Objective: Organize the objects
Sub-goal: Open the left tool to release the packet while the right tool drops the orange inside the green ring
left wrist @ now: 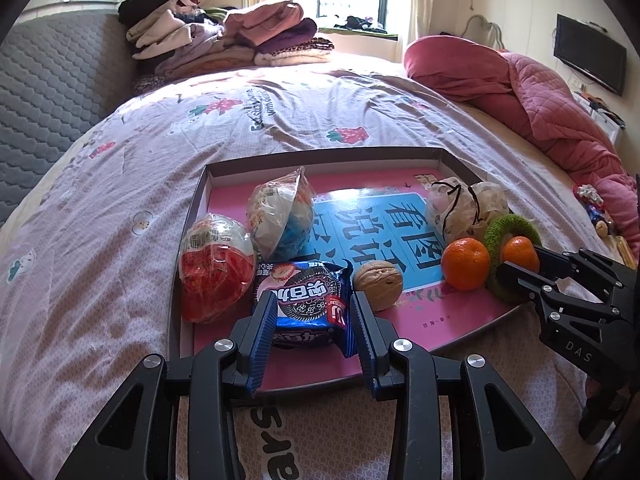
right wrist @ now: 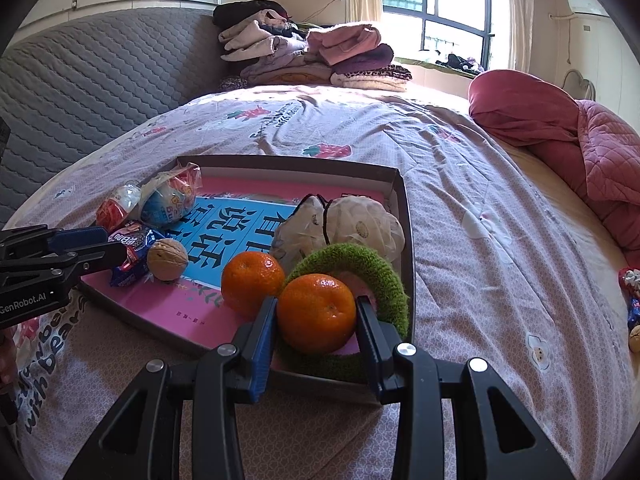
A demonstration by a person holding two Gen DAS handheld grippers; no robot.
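Note:
A shallow box tray (left wrist: pixel 328 155) with a pink and blue printed bottom lies on the bed. My left gripper (left wrist: pixel 313 304) is shut on a blue cookie packet (left wrist: pixel 304 308) at the tray's near left. Beside the packet lie a walnut (left wrist: pixel 378 280), a red wrapped ball (left wrist: pixel 212 268) and a blue-white wrapped ball (left wrist: pixel 284 212). My right gripper (right wrist: pixel 316 308) is shut on a tangerine (right wrist: pixel 316 314) that sits inside a green fuzzy ring (right wrist: pixel 352 258). A second tangerine (right wrist: pixel 252 280) rests just left of the ring. A white drawstring pouch (right wrist: pixel 352 220) lies behind the ring.
The tray sits on a pink patterned bedsheet (left wrist: pixel 280 120). Folded clothes (left wrist: pixel 240 36) are piled at the far end, a red quilt (left wrist: pixel 540 92) bunches on the right, and a grey quilted panel (left wrist: pixel 52 92) stands on the left. Small loose items (right wrist: pixel 632 304) lie at the bed's right edge.

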